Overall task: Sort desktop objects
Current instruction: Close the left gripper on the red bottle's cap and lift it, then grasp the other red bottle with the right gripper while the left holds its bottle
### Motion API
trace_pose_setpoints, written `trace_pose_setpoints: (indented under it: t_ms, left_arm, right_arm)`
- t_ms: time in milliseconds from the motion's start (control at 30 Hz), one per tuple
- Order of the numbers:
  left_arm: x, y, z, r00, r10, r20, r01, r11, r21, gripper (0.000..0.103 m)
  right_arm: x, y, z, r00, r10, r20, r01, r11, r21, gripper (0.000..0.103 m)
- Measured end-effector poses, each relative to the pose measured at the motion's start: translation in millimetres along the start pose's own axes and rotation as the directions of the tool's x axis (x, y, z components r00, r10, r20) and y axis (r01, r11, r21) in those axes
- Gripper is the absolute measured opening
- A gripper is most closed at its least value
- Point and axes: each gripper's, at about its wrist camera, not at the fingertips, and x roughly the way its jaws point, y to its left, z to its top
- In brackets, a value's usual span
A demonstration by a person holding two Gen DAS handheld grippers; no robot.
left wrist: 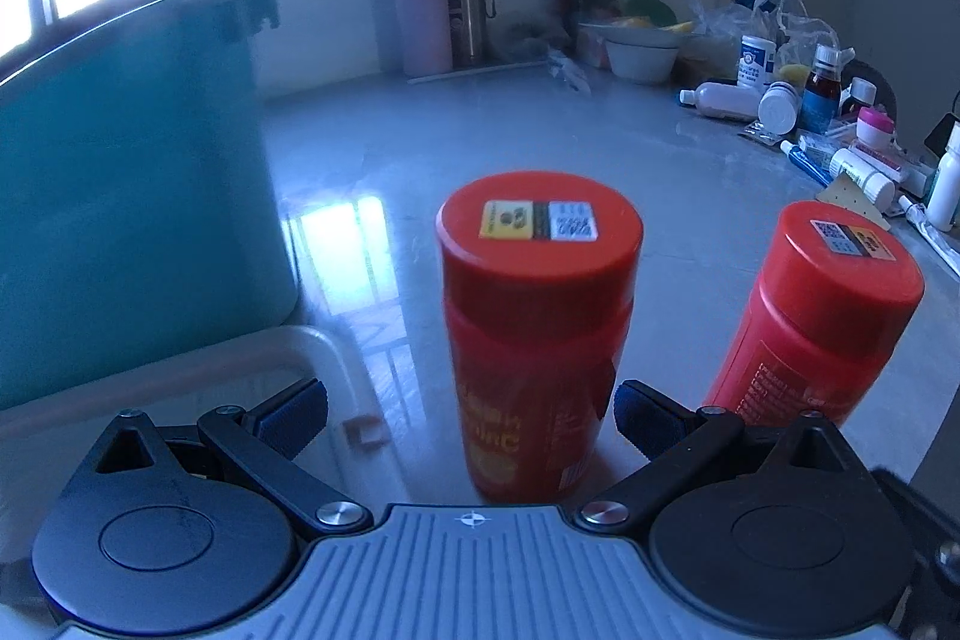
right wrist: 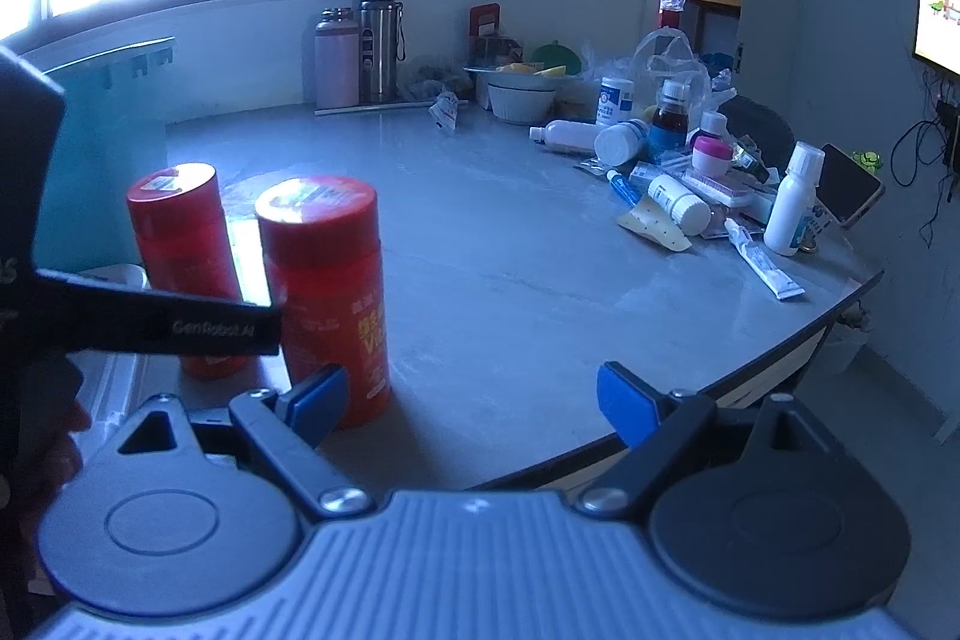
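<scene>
Reading "GenRobot.AI" on left tongs (left wrist: 471,421) arm.

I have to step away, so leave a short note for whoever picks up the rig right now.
Left gripper: open, jaws either side of the nearer red bottle, not clamped.
Right gripper: open, holding nothing, over the table's near edge.
Two red bottles stand upright side by side near the teal bin; the second red bottle is to the right.
Left to do: the pile of medicine bottles and tubes at the far right remains unsorted.
</scene>
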Motion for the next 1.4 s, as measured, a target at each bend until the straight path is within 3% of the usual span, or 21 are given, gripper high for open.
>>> trace_pose_setpoints:
  t_ms: [367, 433, 467, 567, 1000, 1400]
  left_arm:
    - [23, -18, 13, 1.000, -0.020, 0.003, 0.020, 1.000, 0.021, 0.101]
    - [24, -20, 12, 0.999, -0.032, 0.015, 0.032, 0.999, 0.019, 0.057]
    - [26, -21, 12, 0.999, -0.031, 0.007, 0.031, 0.999, 0.023, 0.050]
    - [27, -22, 12, 0.998, -0.066, 0.006, 0.066, 0.998, 0.016, 0.050]
    - [-7, -6, 8, 0.999, -0.044, 0.013, 0.044, 0.999, 0.008, 0.050]
    - [-37, 9, 5, 1.000, 0.019, 0.019, -0.020, 1.000, 0.019, 0.050]
  right_arm:
    - [5, -6, -1, 1.000, -0.001, -0.006, 0.001, 1.000, 0.009, 0.090]
    - [5, -8, -2, 1.000, -0.001, -0.007, 0.001, 1.000, 0.010, 0.090]
    - [6, -8, -2, 1.000, -0.001, -0.009, 0.001, 1.000, 0.010, 0.090]
    - [7, -10, -4, 1.000, -0.003, -0.012, 0.003, 1.000, 0.012, 0.090]
    - [6, -9, 0, 1.000, 0.015, -0.012, -0.015, 1.000, 0.007, 0.090]
    - [-4, -5, 0, 0.998, 0.056, 0.006, -0.056, 0.998, 0.000, 0.090]
